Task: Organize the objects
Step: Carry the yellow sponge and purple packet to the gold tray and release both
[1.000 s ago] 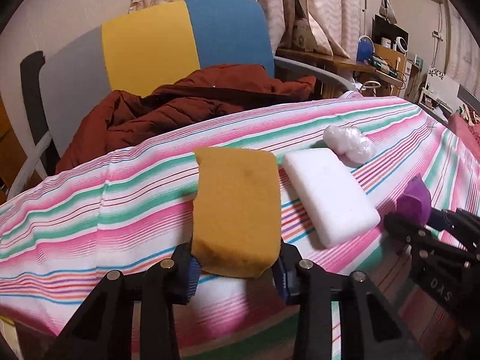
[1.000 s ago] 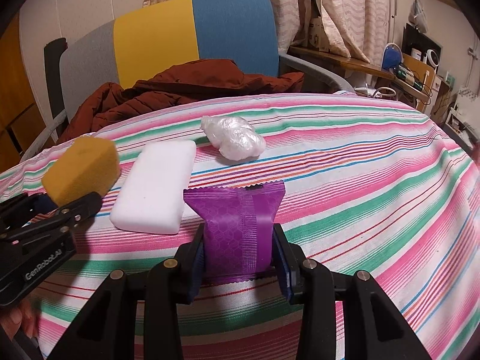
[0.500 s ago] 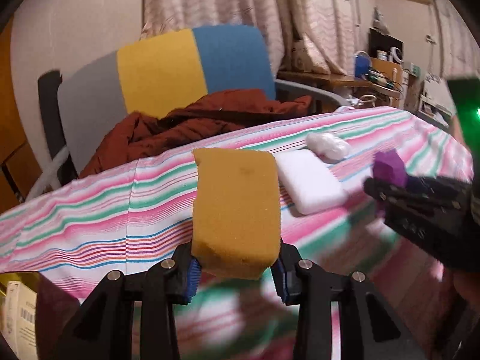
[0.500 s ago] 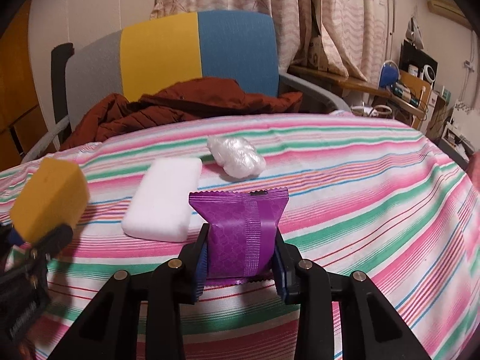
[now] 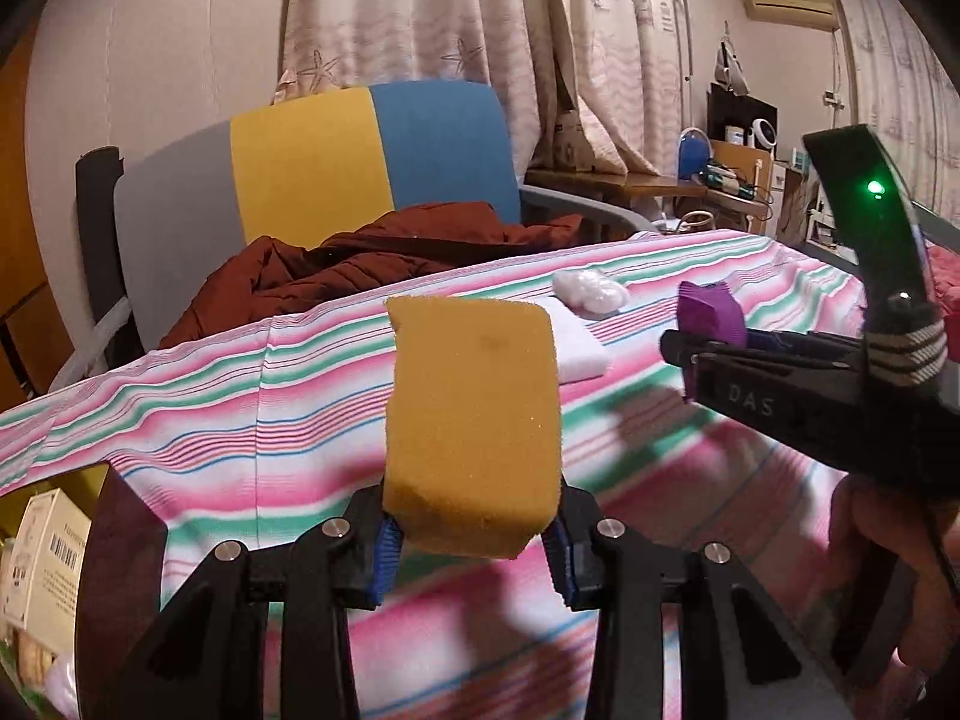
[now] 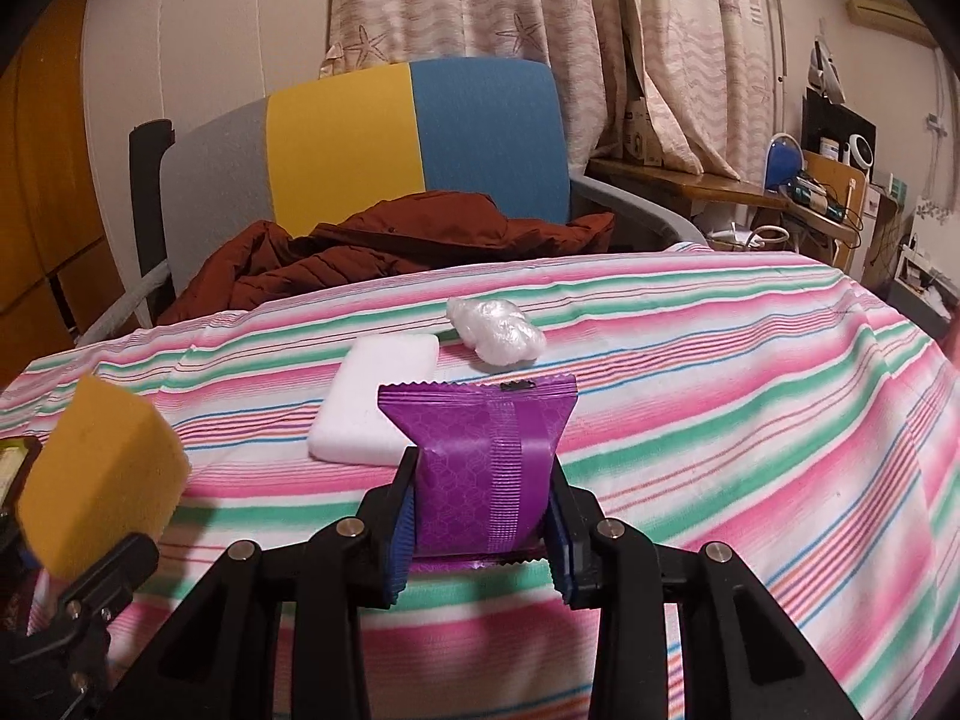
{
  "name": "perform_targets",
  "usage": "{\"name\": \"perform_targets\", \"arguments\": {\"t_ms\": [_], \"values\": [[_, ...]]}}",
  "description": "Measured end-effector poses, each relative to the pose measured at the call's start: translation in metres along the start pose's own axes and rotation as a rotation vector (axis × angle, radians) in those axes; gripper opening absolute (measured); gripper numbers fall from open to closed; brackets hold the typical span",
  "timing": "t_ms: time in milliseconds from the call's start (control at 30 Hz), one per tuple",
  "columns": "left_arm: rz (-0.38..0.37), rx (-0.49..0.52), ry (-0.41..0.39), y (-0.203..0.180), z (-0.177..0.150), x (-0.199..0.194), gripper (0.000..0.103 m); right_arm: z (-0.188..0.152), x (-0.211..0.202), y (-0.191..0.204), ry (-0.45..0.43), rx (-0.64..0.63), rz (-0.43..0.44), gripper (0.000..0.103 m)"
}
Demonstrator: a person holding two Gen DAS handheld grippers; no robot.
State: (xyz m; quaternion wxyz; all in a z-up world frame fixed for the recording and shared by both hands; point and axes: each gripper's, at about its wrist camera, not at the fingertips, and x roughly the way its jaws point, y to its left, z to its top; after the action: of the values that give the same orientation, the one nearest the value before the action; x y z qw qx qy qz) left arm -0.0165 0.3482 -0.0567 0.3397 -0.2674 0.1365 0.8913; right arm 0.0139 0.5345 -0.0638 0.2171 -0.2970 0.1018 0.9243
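My left gripper (image 5: 471, 546) is shut on a mustard-yellow sponge (image 5: 474, 420), held upright above the near edge of the striped table (image 5: 300, 396). My right gripper (image 6: 480, 531) is shut on a purple snack packet (image 6: 486, 468), lifted off the cloth. In the left wrist view the right gripper (image 5: 690, 354) shows at the right with the purple packet (image 5: 711, 315) in its tip. The yellow sponge (image 6: 99, 480) appears at the left of the right wrist view. A white sponge block (image 6: 378, 402) and a crumpled clear plastic wad (image 6: 495, 333) lie on the cloth beyond.
Behind the table stands a chair (image 6: 360, 144) with a grey, yellow and blue back and a rust-red jacket (image 6: 390, 246) heaped on its seat. A cluttered wooden shelf (image 6: 780, 192) is at the back right. A cardboard box (image 5: 48, 558) sits low at the left, below the table edge.
Both grippers have drawn back from the table and risen a little, each carrying its object. The left one has moved farther, and the table's near edge and the box below now show.
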Motion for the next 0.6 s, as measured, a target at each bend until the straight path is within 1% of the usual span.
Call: {"name": "perform_targets", "arguments": {"t_ms": [167,233,300,400,533,600], "values": [[-0.029,-0.036,-0.007,0.001,-0.010,-0.018,0.039,-0.009,-0.016,0.008,0.002,-0.018,0.008,0.037],[-0.057,-0.066,-0.009,0.004,-0.013,-0.029,0.039,-0.014,-0.023,0.013,0.008,-0.027,0.016,0.037],[-0.095,-0.066,-0.009,0.004,-0.016,-0.041,0.039,-0.018,-0.030,0.016,0.018,-0.026,0.024,0.037],[-0.121,-0.063,-0.010,0.002,-0.023,-0.058,0.039,-0.026,-0.041,0.018,0.040,-0.005,0.051,0.037],[-0.197,-0.129,-0.010,0.010,-0.033,-0.088,0.039,-0.041,-0.055,0.026,0.072,0.010,0.095,0.037],[-0.208,-0.153,-0.013,0.015,-0.036,-0.100,0.039,-0.047,-0.062,0.031,0.079,0.009,0.116,0.037]]}}
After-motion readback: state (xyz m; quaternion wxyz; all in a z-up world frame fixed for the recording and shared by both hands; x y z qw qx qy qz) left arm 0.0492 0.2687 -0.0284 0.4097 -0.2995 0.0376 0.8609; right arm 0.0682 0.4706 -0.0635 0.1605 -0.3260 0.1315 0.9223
